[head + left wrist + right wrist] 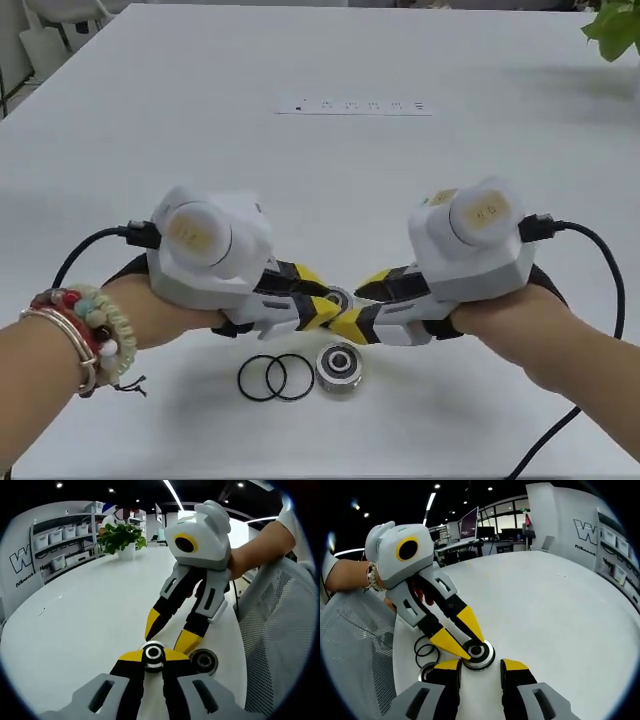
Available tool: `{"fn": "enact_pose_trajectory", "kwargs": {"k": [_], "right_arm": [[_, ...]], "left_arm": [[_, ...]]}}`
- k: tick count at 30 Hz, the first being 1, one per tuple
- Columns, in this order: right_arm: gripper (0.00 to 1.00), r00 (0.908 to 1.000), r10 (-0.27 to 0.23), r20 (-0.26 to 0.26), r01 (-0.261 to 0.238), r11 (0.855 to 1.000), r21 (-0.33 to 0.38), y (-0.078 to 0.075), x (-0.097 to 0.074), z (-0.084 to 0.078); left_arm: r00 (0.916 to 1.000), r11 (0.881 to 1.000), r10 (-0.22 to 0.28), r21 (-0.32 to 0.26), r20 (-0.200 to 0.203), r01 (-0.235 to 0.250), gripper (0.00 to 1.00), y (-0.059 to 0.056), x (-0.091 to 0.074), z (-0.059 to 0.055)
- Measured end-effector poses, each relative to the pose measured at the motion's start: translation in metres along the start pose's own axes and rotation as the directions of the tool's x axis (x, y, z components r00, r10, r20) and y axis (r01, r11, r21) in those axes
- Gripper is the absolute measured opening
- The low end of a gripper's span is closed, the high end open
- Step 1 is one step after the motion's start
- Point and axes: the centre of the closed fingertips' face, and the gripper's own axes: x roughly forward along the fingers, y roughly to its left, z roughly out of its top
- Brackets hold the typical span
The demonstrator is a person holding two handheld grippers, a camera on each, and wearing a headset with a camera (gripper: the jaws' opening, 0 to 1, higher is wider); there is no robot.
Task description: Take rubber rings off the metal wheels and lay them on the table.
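Note:
My left gripper (328,303) is shut on a small metal wheel (337,298), held above the white table (330,180). In the left gripper view its yellow tips (153,656) pinch the wheel (153,651). My right gripper (349,309) faces it, open, with its jaws on either side of the wheel. The right gripper view has its own tips (481,666) spread just below the wheel (483,656). On the table below lie two loose black rubber rings (276,378) and a second metal wheel (339,367).
A white power strip (353,105) lies farther back on the table. A green plant (615,30) stands at the far right corner. A mesh chair (280,630) is by the table's near edge. Black cables (600,270) trail from both grippers.

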Motion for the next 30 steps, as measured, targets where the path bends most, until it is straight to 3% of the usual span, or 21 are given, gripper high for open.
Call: {"fn": "enact_pose_trajectory", "kwargs": {"k": [11,23,30], "right_arm": [[0.19,0.9996,0.018,-0.023,-0.020,0.996,-0.084,0.0048,-0.0020,-0.0037],[0.08,0.9988,0.030,-0.038,-0.034,0.994,-0.102,0.0034,-0.0066,-0.0080],[0.09,0.9987,0.015,-0.049,-0.020,0.994,-0.110,0.0035,-0.0065,-0.0079]], "left_arm": [[1.0000,1.000,0.009,0.007,0.004,-0.009,0.08,-0.0013,0.0023,0.0005],[0.9998,1.000,0.018,-0.002,0.008,-0.018,0.08,-0.0040,0.0026,0.0017],[0.9998,1.000,0.020,0.002,0.007,-0.020,0.08,-0.0029,0.0025,0.0012]]}}
